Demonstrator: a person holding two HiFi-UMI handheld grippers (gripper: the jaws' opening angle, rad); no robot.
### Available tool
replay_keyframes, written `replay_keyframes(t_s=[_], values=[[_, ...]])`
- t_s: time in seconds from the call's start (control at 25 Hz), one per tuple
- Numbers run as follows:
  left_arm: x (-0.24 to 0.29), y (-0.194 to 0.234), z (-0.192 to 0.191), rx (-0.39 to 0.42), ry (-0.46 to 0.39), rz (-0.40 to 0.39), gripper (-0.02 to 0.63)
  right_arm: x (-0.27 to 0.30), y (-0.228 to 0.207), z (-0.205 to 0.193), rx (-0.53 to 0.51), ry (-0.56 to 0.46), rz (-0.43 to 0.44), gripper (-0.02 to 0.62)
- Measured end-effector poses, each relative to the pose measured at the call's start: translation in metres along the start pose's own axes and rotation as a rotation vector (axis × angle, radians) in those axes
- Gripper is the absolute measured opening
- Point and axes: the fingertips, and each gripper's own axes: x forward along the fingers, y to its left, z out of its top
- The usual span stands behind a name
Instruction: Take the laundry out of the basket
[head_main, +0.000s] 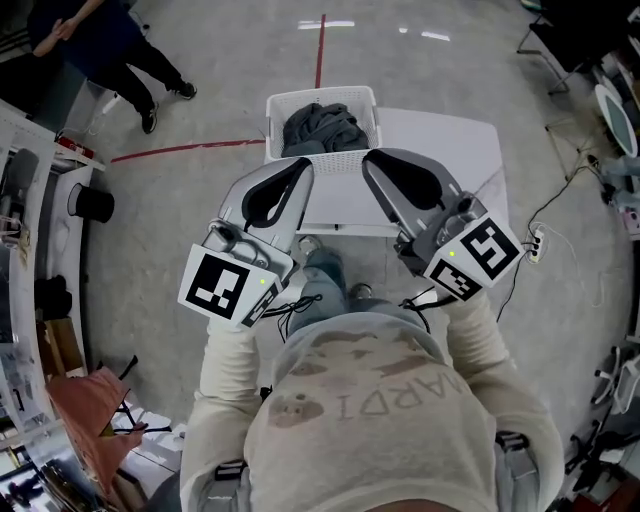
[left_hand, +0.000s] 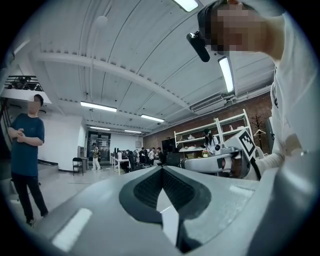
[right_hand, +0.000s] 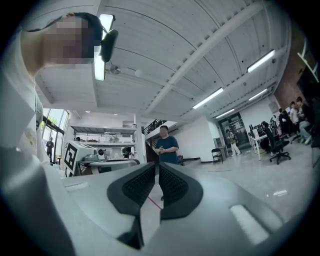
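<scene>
A white slatted laundry basket (head_main: 280, 105) stands at the far left corner of a white table (head_main: 450, 150). Dark grey laundry (head_main: 322, 128) is heaped inside it. Both grippers are held level in front of the person's chest, short of the basket and over the table's near side. My left gripper (head_main: 303, 168) points at the basket's near wall, its jaws closed tip to tip with nothing between them (left_hand: 162, 170). My right gripper (head_main: 372, 162) hangs beside it, jaws together and empty (right_hand: 156, 167). Neither gripper touches the laundry.
A person in dark clothes (head_main: 110, 50) stands on the grey floor at far left, also seen as a person (right_hand: 166, 147) beyond the right jaws. Red tape lines (head_main: 320, 50) cross the floor. Shelving (head_main: 30, 200) lines the left side. Cables (head_main: 540, 240) lie on the right.
</scene>
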Motion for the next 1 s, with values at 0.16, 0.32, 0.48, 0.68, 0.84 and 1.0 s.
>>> replay_keyframes(t_s=[0.16,0.32,0.48,0.68,0.84,1.0], values=[[0.018,0.02,-0.005,-0.013,-0.001,-0.014,0.002,0.017,-0.018,-0.003,0.003,0.008,-0.025,0.037],[0.037,0.047,-0.009,-0.021,-0.007,-0.031,0.002,0.042,-0.042,-0.005,0.016,0.016,-0.046,0.028],[0.055,0.084,-0.016,-0.032,0.001,-0.043,0.002,0.076,-0.065,-0.008,0.025,0.021,-0.066,0.028],[0.082,0.141,-0.024,-0.036,0.007,-0.058,0.002,0.129,-0.099,-0.009,0.022,0.033,-0.079,0.028],[0.102,0.188,-0.028,-0.042,0.009,-0.085,0.002,0.172,-0.127,-0.007,0.018,0.043,-0.113,0.028],[0.113,0.223,-0.034,-0.052,0.007,-0.126,0.002,0.205,-0.144,-0.014,0.006,0.076,-0.144,0.028]])
